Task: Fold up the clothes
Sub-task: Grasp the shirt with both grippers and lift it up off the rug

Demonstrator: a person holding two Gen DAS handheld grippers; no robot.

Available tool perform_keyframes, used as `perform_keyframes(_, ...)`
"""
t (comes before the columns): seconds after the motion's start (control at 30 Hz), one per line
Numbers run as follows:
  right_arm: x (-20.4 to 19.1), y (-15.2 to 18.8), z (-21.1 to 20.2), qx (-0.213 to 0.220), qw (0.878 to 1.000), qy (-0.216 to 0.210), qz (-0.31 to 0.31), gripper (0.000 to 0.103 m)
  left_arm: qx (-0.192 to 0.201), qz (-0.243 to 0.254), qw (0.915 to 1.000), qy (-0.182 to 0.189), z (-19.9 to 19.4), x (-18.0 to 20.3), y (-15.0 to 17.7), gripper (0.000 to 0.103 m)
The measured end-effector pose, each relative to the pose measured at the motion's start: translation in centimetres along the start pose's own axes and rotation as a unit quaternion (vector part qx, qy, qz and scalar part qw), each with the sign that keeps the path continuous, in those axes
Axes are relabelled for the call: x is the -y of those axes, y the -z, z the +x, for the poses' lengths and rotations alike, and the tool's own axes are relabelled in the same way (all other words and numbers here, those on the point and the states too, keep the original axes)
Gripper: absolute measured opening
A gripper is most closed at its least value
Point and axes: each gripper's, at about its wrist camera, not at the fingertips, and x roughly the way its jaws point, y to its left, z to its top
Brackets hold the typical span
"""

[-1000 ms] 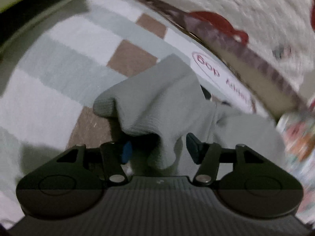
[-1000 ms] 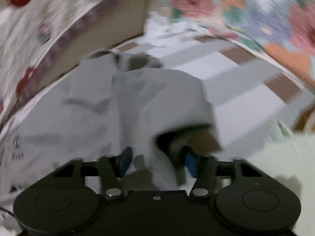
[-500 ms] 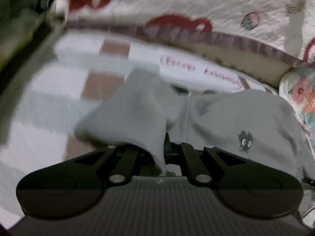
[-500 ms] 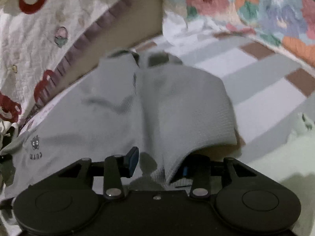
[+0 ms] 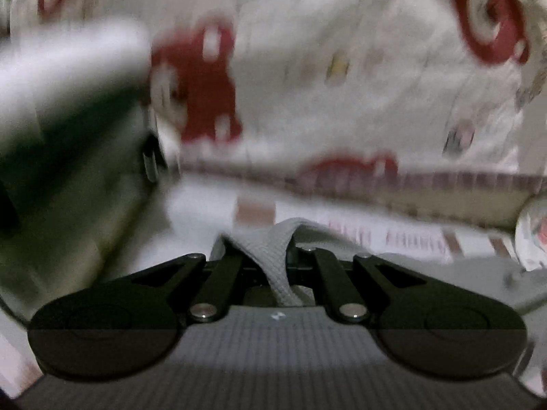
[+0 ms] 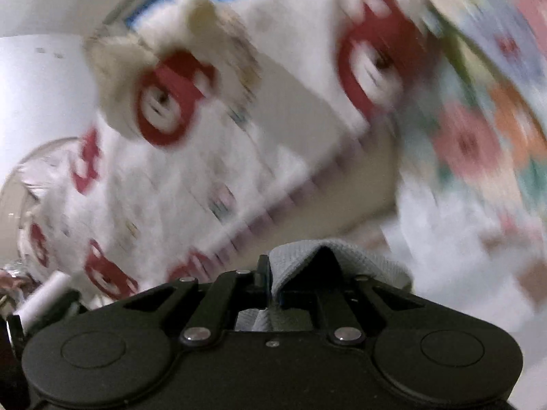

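A grey knit garment is pinched between the fingers of my left gripper, which is shut on a fold of it; the cloth drapes over the fingertips and trails off right. In the right wrist view another edge of the same grey garment arches over my right gripper. Its jaws are closing, with the cloth squeezed between the pads. Both views are blurred and tilted upward, so most of the garment hangs out of sight below.
A white quilt with red bear prints rises behind the bed. The checked bed sheet lies below it. A floral pillow is at the right and a white wall at the left. A dark green blurred shape stands far left.
Both grippers have lifted off the bed with the grey garment, and the views now tilt up toward the quilt. The left jaws went from open to shut on the cloth.
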Motion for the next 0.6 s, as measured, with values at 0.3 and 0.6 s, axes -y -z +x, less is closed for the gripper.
perform_keyframes(0.3, -4.8, -10.6, -9.4, 0.141, 0.986, -0.022, -0.083, 0.006, 0.201, 0.021, 0.9794, -0.002, -16.8, 2.2, -11.4, 0.002)
perform_keyframes(0.6, -7.9, -12.9, -17.6, 0.225, 0.967, -0.034, -0.119, 0.006, 0.333, 0.039, 0.9421, -0.004, -32.5, 4.6, -14.3, 0.002)
